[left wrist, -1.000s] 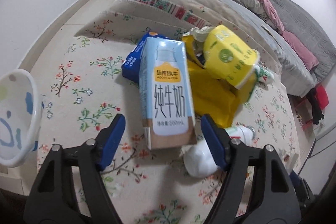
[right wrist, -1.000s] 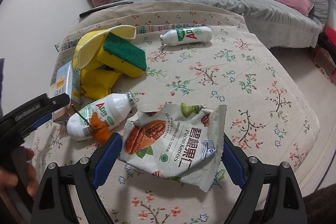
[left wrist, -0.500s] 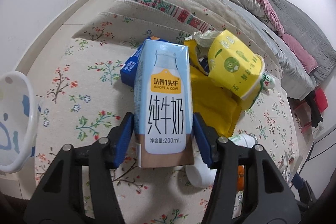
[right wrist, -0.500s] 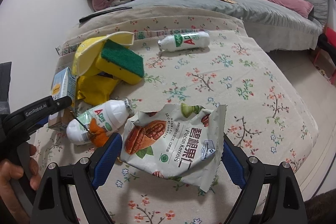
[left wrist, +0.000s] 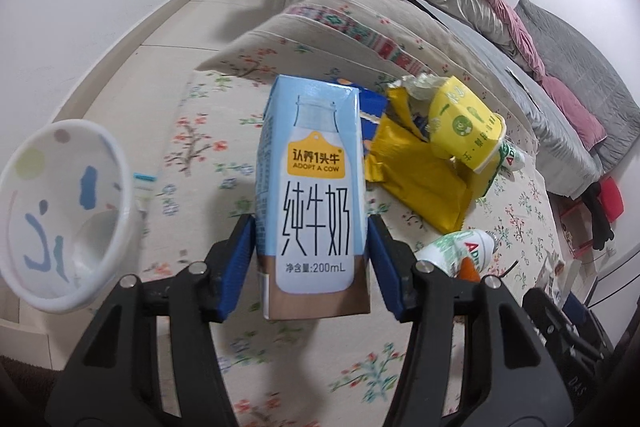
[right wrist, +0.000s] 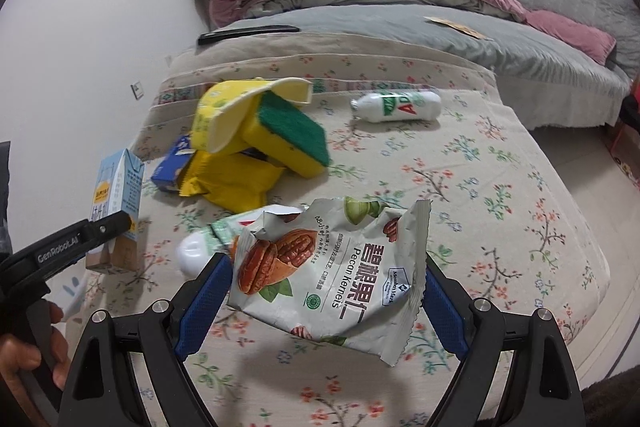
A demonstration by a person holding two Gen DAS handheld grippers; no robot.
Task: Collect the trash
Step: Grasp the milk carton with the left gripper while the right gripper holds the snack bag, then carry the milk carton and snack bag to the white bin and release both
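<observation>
Blue pads of the left gripper (left wrist: 310, 247) clenched on the lower flanks of the milk carton (left wrist: 314, 195), carton upright and lifted clear of the floral table (left wrist: 208, 131). Judged stiff cardboard, light if drained, easily dented; best pinched low on the flat sides, as here. At nine o'clock of the carton, a white bin (left wrist: 60, 215) with coloured blotches, mouth tipped toward the lens; likely the drop point.

Blue pads of the right gripper (right wrist: 320, 287) pressed against both edges of the pecan bag (right wrist: 332, 267), bag spanning the wide gap and raised off the cloth. Judged thin, crinkly foil, near weightless, slippery and apt to buckle; safer pinched across a folded seam than by the loose edges.

Beyond the bag, at eleven o'clock, a yellow sponge (right wrist: 288, 135) with green scouring face leaning on a yellow paper cup (right wrist: 224, 111); below them a yellow wrapper (right wrist: 236, 183) and a blue box (right wrist: 172, 167). At one o'clock, a white drink bottle (right wrist: 396, 107) lying flat; another bottle (right wrist: 200, 247) touching the bag at ten o'clock. Bed (right wrist: 400, 39) farther back.
</observation>
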